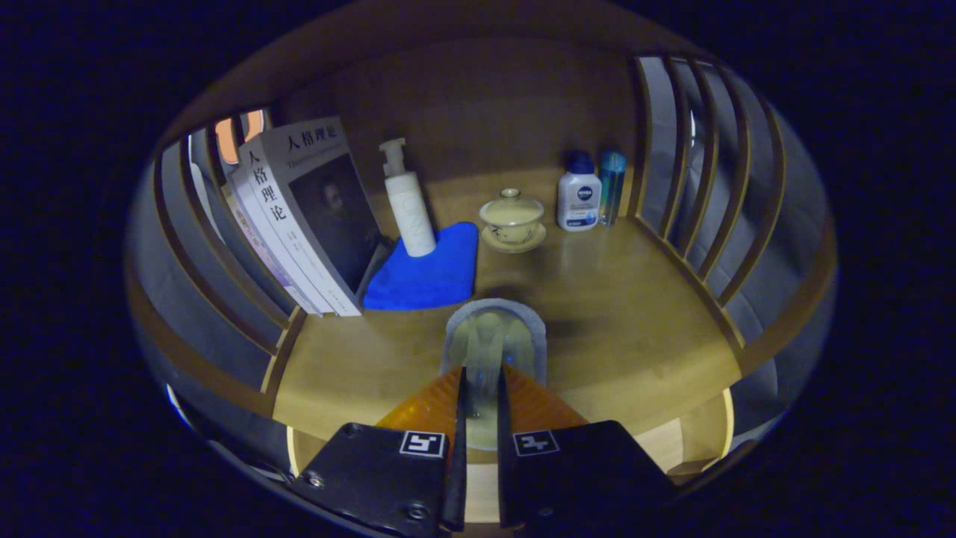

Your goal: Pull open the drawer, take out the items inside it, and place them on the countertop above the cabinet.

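My gripper (482,388) is shut on a pale translucent item with a grey rim (493,336), which sticks out ahead of the fingertips. The item hangs low over the front middle of the wooden countertop (635,321); whether it touches the wood I cannot tell. Its lower part is hidden between the fingers. Below the countertop's front edge shows a strip of paler wood (694,441), possibly the drawer.
Leaning books (299,217) stand at the left. A white pump bottle (409,202) rests on a blue cloth (429,269). A lidded teacup on a saucer (512,218), a white bottle (578,200) and a slim blue bottle (612,185) stand behind. Slatted rails (694,194) flank both sides.
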Motion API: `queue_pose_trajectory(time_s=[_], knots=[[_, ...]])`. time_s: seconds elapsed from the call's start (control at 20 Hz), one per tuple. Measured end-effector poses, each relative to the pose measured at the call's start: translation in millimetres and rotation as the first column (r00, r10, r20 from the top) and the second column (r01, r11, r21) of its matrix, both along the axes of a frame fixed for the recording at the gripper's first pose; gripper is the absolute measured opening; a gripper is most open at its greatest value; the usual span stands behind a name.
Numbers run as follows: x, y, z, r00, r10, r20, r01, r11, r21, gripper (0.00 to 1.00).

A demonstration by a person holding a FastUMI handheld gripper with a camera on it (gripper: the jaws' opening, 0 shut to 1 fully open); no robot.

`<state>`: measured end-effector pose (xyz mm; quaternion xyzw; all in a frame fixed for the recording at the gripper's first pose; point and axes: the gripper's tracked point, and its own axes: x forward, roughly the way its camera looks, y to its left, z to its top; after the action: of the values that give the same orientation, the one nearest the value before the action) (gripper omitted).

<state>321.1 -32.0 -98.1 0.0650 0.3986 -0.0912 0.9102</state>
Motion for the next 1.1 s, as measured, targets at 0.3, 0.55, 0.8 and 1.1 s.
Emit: queue_pose_trajectory(time_s=[0.3,0.55,0.8,1.1], knots=[[4,-2,-15,0.999,0.024,-0.025,-0.026,0.997,-0.076,0.24],[-3,4,-16,0.998,0.058,-0.02,-0.061,0.988,-0.144,0.49],[-13,-2,1,0.998,0.06,0.02,-0.056,0.985,-0.162,0.59],[-39,3,25,0.989,0.109,0.096,-0.096,0.987,-0.131,0.59]])
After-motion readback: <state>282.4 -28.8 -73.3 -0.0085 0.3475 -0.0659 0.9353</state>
